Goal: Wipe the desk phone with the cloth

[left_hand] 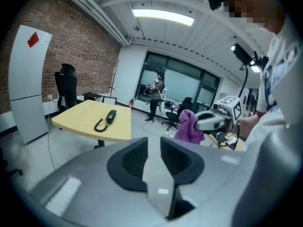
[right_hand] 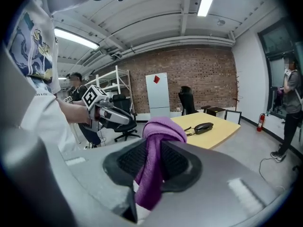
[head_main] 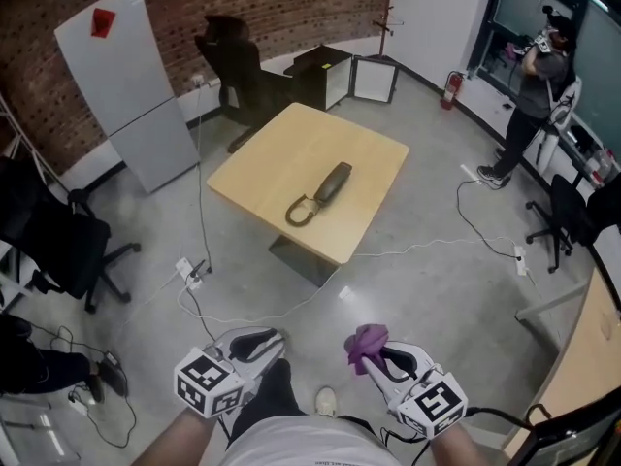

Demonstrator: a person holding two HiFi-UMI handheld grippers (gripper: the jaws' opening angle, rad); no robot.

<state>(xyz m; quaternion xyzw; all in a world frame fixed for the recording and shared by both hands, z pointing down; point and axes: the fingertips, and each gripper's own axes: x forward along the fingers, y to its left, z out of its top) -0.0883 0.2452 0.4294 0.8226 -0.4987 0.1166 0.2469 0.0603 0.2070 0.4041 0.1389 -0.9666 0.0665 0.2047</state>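
- Where the fingers [right_hand: 130,162] of the right gripper [right_hand: 154,145] come together, they are clenched on a purple cloth [right_hand: 161,126]; the cloth bunches over their tips, and a fold hangs down through the gap between the pads
- While that grip is tight, the left gripper [left_hand: 154,143] has its fingers [left_hand: 182,160] released a little; a narrow wedge of gap shows between the dark pads, with nothing in it
- Both grippers are held low and side by side in front of the person, near each other but apart, each with its marker cube [head_main: 207,382] toward the body
- Under them lies bare grey floor [head_main: 427,280]; one shoe [head_main: 327,399] shows between the two grippers in the head view
- Farther out stands the yellow counter [head_main: 281,163], well apart from both grippers; the desk phone [head_main: 333,183] lies near its middle, dark and long, with its coiled cord [head_main: 299,212] looped at the nearer end
- Beyond the counter a white panel [head_main: 126,85] with a red mark leans at a brick wall [head_main: 291,8]; a black office chair [head_main: 233,66] stands near it; another person [head_main: 539,85] stands at the far right by the windows
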